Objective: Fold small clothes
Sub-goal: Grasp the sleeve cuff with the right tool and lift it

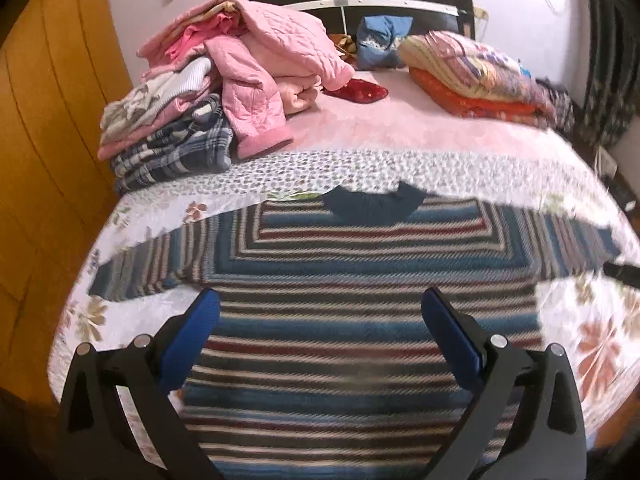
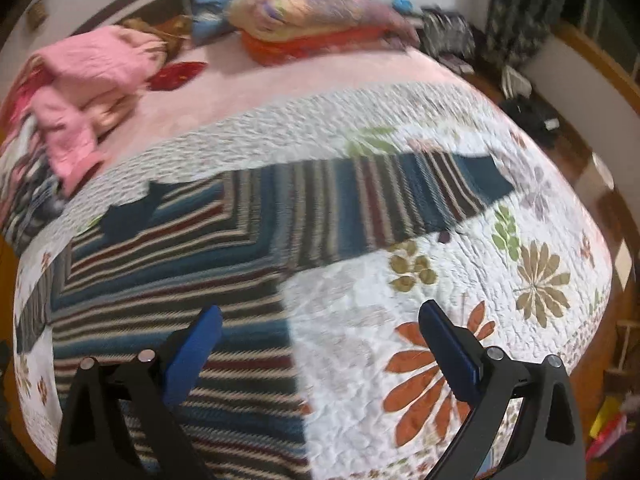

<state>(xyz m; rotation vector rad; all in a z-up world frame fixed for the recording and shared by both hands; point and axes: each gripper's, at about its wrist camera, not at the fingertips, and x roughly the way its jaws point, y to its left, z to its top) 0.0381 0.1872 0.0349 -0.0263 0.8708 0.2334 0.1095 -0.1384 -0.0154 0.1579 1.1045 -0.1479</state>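
While both tools hang above the bed point(image 1: 400, 136), a striped knit sweater point(image 1: 360, 280) lies flat and face-up on the floral quilt point(image 2: 440, 280), its sleeves spread out to either side and its dark blue collar point(image 1: 372, 204) pointing toward the headboard. Over the sweater's lower body, the left gripper point(image 1: 320, 304) is spread wide and holds nothing. Above the sweater's right edge and the bare quilt beside it, the right gripper point(image 2: 320, 320) is likewise wide and empty. At the bed's far left sits a pile of pink clothes point(image 1: 240, 80); folded blankets point(image 1: 472, 76) lie far right.
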